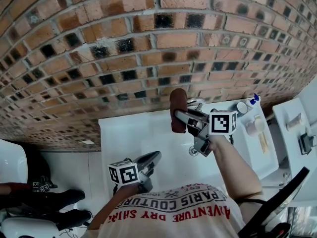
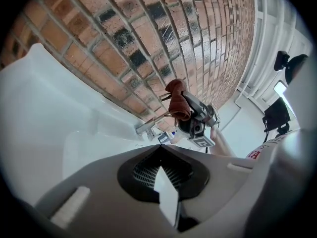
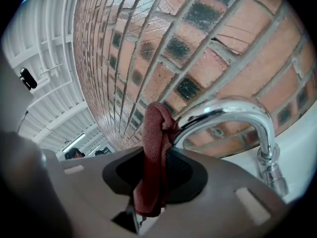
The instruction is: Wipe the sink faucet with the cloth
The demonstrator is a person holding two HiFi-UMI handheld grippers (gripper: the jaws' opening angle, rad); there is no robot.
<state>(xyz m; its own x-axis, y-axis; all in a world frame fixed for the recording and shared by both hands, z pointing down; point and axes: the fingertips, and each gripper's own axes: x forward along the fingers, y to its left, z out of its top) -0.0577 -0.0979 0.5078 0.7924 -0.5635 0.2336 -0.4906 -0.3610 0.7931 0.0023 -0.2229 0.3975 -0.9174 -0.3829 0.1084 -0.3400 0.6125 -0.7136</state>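
The cloth is clamped in the right gripper against the faucet's spout end, while the left gripper is held closed and empty, well apart from the faucet.

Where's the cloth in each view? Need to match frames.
Head view: cloth right of centre, upright, clamped in the right gripper.
Left gripper view: cloth just above centre, in the right gripper across the sink.
Right gripper view: cloth at centre, between the jaws, next to the faucet.
Shared landmark: the brick wall behind the cloth in all three.
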